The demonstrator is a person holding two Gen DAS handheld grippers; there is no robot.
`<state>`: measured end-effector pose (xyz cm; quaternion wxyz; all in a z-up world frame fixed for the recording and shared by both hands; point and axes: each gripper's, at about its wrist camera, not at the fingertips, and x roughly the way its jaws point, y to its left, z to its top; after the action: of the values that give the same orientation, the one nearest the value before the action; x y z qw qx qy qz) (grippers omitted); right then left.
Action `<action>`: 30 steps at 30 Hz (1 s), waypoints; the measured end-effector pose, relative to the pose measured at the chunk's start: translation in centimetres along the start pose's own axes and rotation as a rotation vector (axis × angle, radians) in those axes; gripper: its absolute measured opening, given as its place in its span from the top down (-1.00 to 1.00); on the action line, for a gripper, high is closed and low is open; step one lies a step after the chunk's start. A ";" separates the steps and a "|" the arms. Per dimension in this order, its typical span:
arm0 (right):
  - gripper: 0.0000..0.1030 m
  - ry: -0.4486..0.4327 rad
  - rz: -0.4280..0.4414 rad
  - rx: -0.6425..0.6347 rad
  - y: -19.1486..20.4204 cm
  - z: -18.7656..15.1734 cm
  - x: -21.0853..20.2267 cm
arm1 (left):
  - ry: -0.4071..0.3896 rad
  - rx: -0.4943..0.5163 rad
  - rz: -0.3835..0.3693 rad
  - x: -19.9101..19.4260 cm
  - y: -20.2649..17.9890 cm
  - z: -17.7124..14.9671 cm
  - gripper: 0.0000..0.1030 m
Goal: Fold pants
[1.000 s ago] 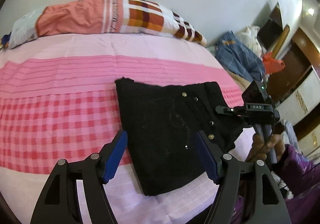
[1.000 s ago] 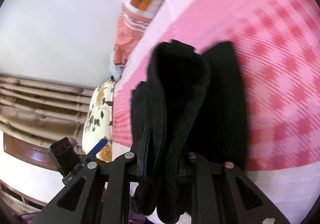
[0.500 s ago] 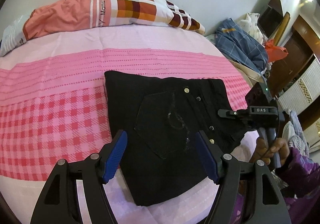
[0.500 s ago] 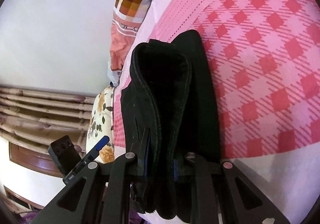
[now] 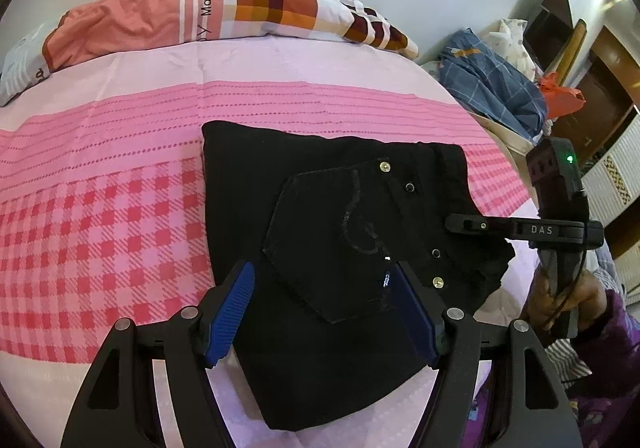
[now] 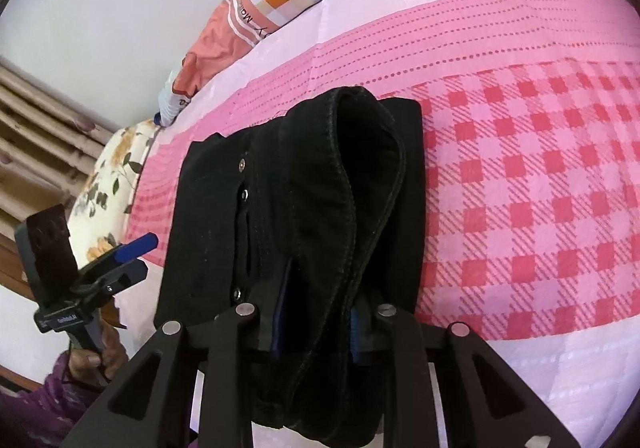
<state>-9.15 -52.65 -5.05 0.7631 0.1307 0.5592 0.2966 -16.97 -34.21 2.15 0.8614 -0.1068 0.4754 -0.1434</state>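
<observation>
On the pink checked bedsheet (image 5: 100, 215), near the pillow (image 5: 224, 11) at its far edge, the folded black pants (image 5: 320, 232) lie flat beneath the left gripper (image 5: 326, 312), spread wide and empty, while the right gripper (image 6: 316, 328) pinches their bunched right edge.

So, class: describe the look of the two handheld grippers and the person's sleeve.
Left gripper: black frame, silver rivets, ribbed blue pads. Right gripper: same black frame, blue pads; in the left view it shows white "DAS" lettering, a green light, a black cable. Sleeve: purple.
</observation>
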 end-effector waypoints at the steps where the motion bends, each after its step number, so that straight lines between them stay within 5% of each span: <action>1: 0.60 0.000 -0.006 -0.004 0.1 0.0 0.0 | 0.000 -0.002 0.002 0.0 0.0 -0.1 -0.38; 13: 0.53 0.006 0.007 0.011 -0.3 0.2 0.0 | -0.012 0.013 0.022 0.3 -0.2 -0.4 -0.38; 20: 0.37 0.009 0.070 0.064 -1.5 0.1 -0.9 | -0.050 0.041 0.132 -0.3 0.3 0.2 -0.38; 23: 0.03 -0.015 0.079 0.088 -1.8 0.2 -1.9 | -0.060 0.065 0.201 -0.4 0.5 0.3 -0.38; 25: -0.53 -0.049 0.044 0.087 -1.8 0.5 -2.9 | -0.057 0.077 0.242 -0.3 0.6 0.3 -0.39; 30: -0.63 -0.095 -0.004 0.118 -2.4 0.8 -4.5 | -0.044 0.093 0.287 0.2 0.9 0.3 -0.44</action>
<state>-8.57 -57.12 -2.57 0.7801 0.1884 0.5393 0.2552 -16.54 -33.40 1.86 0.8872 -0.0007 0.4597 -0.0384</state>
